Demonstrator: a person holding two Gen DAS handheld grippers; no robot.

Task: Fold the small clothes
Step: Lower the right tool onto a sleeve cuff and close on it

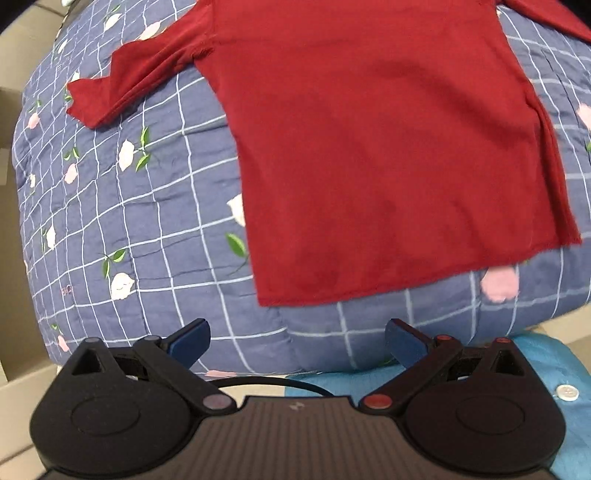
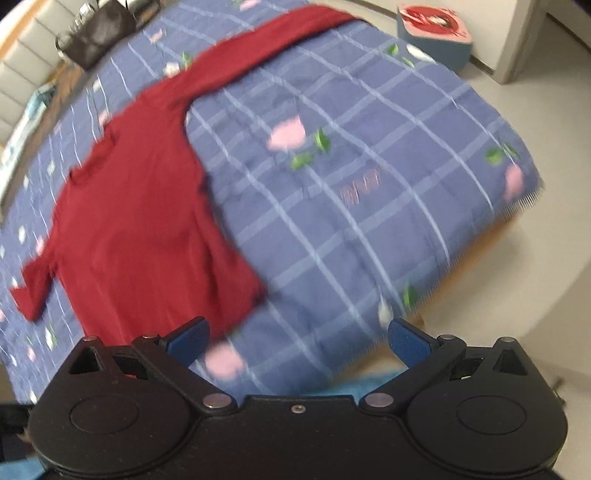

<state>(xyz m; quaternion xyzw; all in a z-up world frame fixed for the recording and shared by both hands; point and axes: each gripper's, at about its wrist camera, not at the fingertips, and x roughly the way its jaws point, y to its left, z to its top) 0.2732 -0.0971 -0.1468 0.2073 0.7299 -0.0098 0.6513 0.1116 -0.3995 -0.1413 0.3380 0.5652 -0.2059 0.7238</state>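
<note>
Blue quilted bedspread (image 1: 177, 206) with a white grid and pink-flower print, spread over a bed and filling most of both views; pale floor (image 2: 517, 295) beyond its edge in the right wrist view.

Dark red long-sleeved knit top (image 1: 369, 147), laid flat and unfolded on the bedspread, hem toward the near edge, one sleeve (image 1: 122, 85) angled out to the side with its cuff resting on the cover. In the right wrist view, same top (image 2: 140, 229) toward the left, the other sleeve (image 2: 266, 48) stretched far across the bedspread; this view blurred, so fine detail lost.

Dark bag (image 2: 96, 33) at the far end of the bed by a padded headboard. Blue box-shaped stool with a red-and-pink top (image 2: 436, 29) on the floor past the bed's far corner. Bright blue buttoned garment (image 1: 546, 376) at the near edge, under the left tool, a white button (image 1: 567, 391) showing.

Left gripper (image 1: 297, 341) short of the hem, not touching it, blue-padded fingers (image 1: 190, 341) spread wide with nothing between.

Right gripper (image 2: 299, 341) above the bedspread's near edge, just beside the top's hem corner, fingers (image 2: 410, 343) likewise wide apart and holding nothing.
</note>
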